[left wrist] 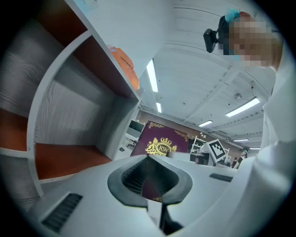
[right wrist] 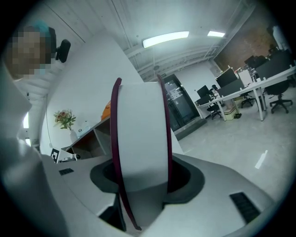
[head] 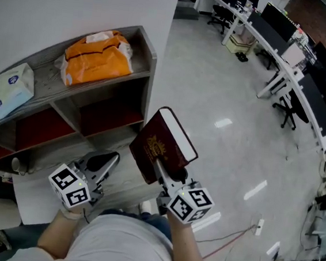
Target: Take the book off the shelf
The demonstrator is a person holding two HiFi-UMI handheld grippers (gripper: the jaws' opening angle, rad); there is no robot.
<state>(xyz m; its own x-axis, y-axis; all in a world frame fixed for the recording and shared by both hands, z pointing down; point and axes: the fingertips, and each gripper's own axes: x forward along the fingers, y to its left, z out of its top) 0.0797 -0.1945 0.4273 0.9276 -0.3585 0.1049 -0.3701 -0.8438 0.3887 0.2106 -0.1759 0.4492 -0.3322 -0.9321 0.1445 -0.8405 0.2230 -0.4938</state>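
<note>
Book (head: pixel 164 147) tight in right gripper (head: pixel 168 171) jaws, off the shelf (head: pixel 151 55) beneath orange bag (head: pixel 95 59); left gripper (head: pixel 105 164) jaws together.

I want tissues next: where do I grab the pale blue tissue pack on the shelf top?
Probably across its narrower width, mid-length, coming down from above. The pale blue tissue pack lies flat on the grey shelf top with both long sides free, clear of the orange plastic bag.

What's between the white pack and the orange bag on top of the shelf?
Nothing: the head view shows only bare grey shelf top between the white pack and the orange bag.
</note>
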